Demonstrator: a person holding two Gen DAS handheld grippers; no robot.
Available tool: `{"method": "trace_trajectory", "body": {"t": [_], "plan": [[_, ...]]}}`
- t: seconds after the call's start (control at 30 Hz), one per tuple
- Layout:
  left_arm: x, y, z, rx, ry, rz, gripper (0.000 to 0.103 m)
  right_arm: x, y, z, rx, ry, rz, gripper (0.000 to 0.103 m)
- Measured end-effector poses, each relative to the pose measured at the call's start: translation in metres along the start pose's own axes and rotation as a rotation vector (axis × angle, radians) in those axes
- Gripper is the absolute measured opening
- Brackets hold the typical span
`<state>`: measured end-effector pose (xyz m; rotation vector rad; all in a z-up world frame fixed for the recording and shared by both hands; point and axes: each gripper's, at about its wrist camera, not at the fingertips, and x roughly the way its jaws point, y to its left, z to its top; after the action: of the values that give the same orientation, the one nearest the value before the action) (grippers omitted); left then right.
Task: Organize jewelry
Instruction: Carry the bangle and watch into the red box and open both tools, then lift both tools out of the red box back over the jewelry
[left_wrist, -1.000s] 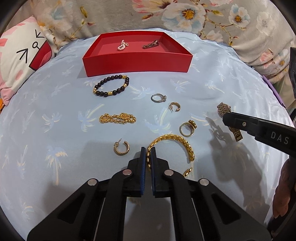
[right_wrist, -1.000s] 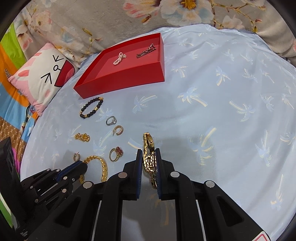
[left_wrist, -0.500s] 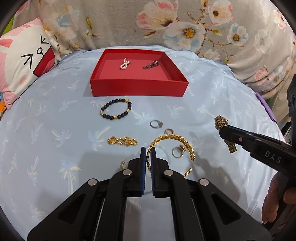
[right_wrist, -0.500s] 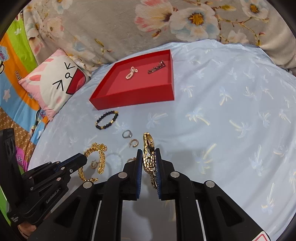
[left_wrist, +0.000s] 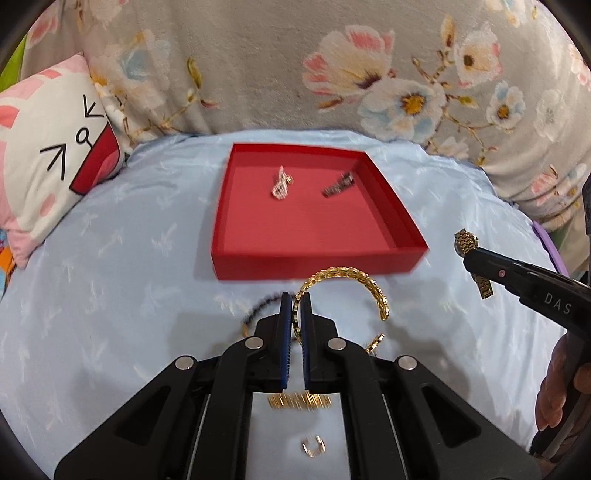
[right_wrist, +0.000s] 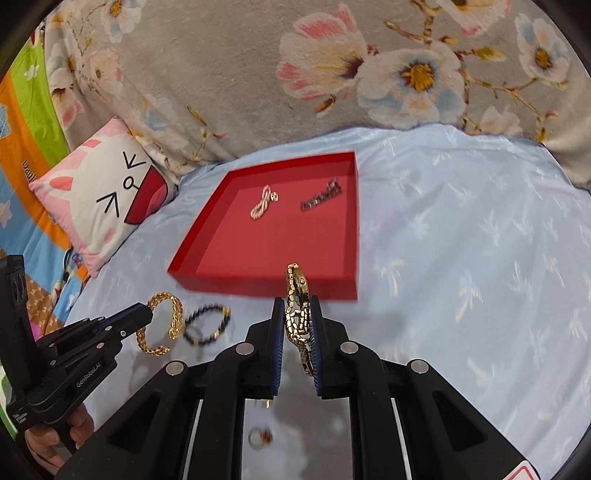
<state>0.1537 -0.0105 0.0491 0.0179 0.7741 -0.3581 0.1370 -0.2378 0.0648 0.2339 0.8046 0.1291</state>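
The left hand-held gripper pinches a gold bangle (right one clamps a gold watch).

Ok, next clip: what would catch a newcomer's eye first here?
The red tray in the middle of the pale blue cloth, with two small pieces on its floor. Then the gold: the left gripper is shut on an open bangle, the right gripper on a watch, both just short of the tray.
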Motion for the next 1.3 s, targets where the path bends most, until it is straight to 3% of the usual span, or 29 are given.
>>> {"method": "trace_trajectory", "body": {"t": [0.2, 0.37, 0.6, 0.73, 0.97, 1.07, 1.3], "plan": [[0.044, 0.017, 0.048, -0.006, -0.006, 0.016, 0.004, 0.054, 0.007, 0.052, -0.047, 0.005, -0.005, 0.012], [0.09, 0.026, 0.075, -0.007, 0.029, 0.026, 0.004, 0.102, 0.006, 0.074, -0.074, 0.026, -0.056, 0.012], [0.139, 0.033, 0.089, 0.0, 0.083, 0.062, 0.004, 0.152, -0.007, 0.089, -0.096, 0.074, -0.175, 0.012], [0.155, 0.032, 0.089, 0.014, 0.102, 0.093, 0.004, 0.169, -0.006, 0.089, -0.103, 0.108, -0.184, 0.012], [0.161, 0.042, 0.09, -0.043, 0.105, 0.106, 0.008, 0.156, 0.014, 0.084, -0.145, 0.068, -0.109, 0.018], [0.152, 0.048, 0.09, -0.064, 0.085, 0.104, 0.022, 0.137, 0.009, 0.083, -0.104, 0.034, -0.073, 0.018], [0.108, 0.05, 0.079, -0.051, 0.024, 0.101, 0.034, 0.091, -0.005, 0.065, -0.069, -0.004, -0.096, 0.018]]}}
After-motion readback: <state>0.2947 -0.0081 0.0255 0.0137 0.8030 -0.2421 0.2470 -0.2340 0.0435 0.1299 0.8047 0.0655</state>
